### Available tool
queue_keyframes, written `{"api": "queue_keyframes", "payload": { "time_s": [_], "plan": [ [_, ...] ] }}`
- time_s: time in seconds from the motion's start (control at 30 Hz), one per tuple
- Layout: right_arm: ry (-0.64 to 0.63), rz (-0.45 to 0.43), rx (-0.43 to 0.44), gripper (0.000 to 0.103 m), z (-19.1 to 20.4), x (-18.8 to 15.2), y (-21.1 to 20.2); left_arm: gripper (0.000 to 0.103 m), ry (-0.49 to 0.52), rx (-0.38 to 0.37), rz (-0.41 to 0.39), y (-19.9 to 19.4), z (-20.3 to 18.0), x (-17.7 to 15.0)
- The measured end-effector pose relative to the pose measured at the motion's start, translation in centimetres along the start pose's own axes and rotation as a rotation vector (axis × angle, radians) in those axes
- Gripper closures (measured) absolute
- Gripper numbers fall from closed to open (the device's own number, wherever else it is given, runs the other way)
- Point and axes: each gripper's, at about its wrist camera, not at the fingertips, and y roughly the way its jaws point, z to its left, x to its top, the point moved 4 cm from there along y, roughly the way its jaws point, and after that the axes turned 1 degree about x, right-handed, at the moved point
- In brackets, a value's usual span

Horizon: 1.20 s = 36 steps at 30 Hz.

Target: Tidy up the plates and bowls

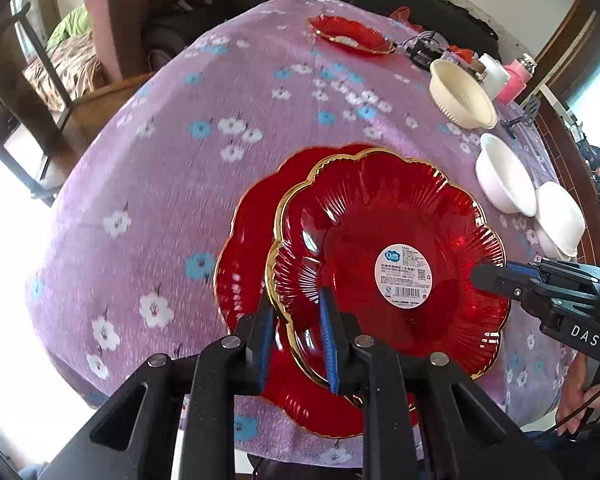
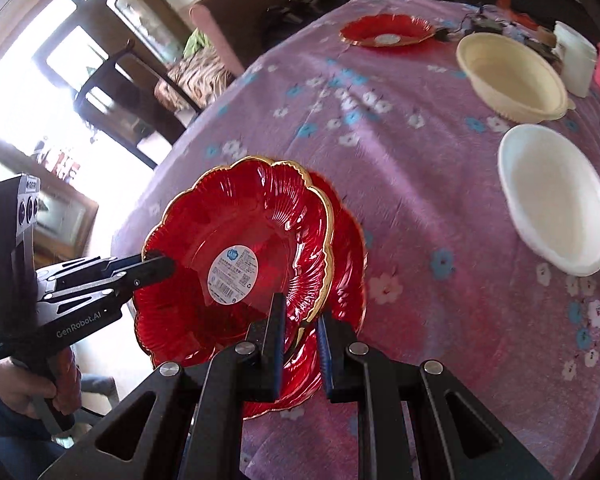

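A red glass plate with a gold scalloped rim and a round white label hangs tilted just above the table. My left gripper is shut on its near rim, blue pads on either side. My right gripper is shut on the opposite rim. Each gripper shows in the other's view: the right gripper and the left gripper. A second red plate lies on the cloth directly beneath, offset a little. A third red plate sits at the far edge.
The round table wears a purple flowered cloth. A cream bowl and two white bowls line one side. A white jar, pink bottle and cables crowd the far edge. Chairs stand beyond.
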Motion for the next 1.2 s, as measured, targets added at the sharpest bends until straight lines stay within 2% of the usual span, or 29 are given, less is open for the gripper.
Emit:
{"api": "queue_keyframes", "payload": {
  "time_s": [0.4, 0.77, 0.83, 0.9, 1.0, 1.1, 1.2],
  "plan": [
    [-0.002, 0.047, -0.015, 0.087, -0.4, -0.8, 2.1, 0.081, 0.02, 0.047, 0.015, 1.4, 0.0, -1.2],
    [-0.012, 0.064, -0.019, 0.085, 0.0, -0.7, 2.3, 0.067, 0.053, 0.053, 0.008, 1.4, -0.6, -1.0],
    [-0.01, 0.069, -0.008, 0.081, 0.0, -0.7, 2.2, 0.066, 0.051, 0.05, 0.008, 1.3, -0.7, -0.9],
    [-0.017, 0.075, 0.012, 0.069, 0.3, -0.7, 2.2, 0.065, 0.052, 0.05, 0.007, 1.2, -0.7, -0.9],
    [-0.035, 0.077, 0.017, 0.06, 0.8, -0.7, 2.0, 0.054, 0.061, 0.066, -0.009, 0.7, -0.8, -0.9],
    [-0.026, 0.077, 0.018, 0.05, 0.7, -0.6, 1.6, 0.052, 0.062, 0.069, -0.023, 0.1, -0.8, -0.7],
    [-0.006, 0.066, 0.042, 0.049, 0.3, -0.5, 0.9, 0.052, 0.057, 0.069, -0.032, -0.5, -0.5, -0.4]
  ]
}}
